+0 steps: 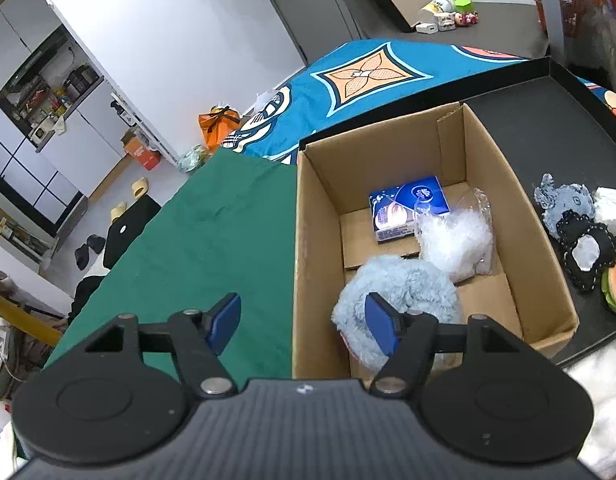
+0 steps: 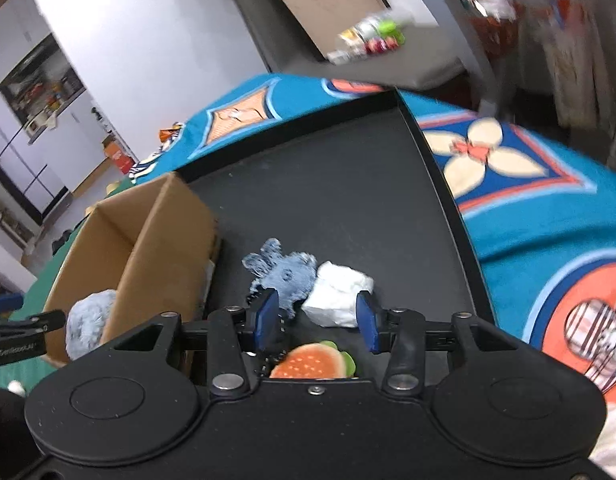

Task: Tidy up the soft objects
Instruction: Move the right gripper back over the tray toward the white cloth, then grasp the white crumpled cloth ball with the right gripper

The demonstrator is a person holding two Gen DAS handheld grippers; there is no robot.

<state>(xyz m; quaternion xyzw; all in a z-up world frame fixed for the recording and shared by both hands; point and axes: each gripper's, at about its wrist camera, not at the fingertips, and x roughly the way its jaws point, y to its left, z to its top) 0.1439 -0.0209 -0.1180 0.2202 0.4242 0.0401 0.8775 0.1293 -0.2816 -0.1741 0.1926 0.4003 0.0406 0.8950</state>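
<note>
The white soft wad [image 2: 336,299] lies on the black tray [image 2: 347,200], touching the grey-blue knit piece [image 2: 284,270], with the burger-shaped toy [image 2: 313,362] nearer the camera. It sits just ahead of the right gripper [image 2: 316,322], whose jaws stand wide and empty, so the right hand is the closer one. The cardboard box [image 1: 479,152] to the left already holds a fluffy blue item [image 1: 399,280]; the left gripper [image 1: 304,320] hangs wide open over its near wall.
</note>
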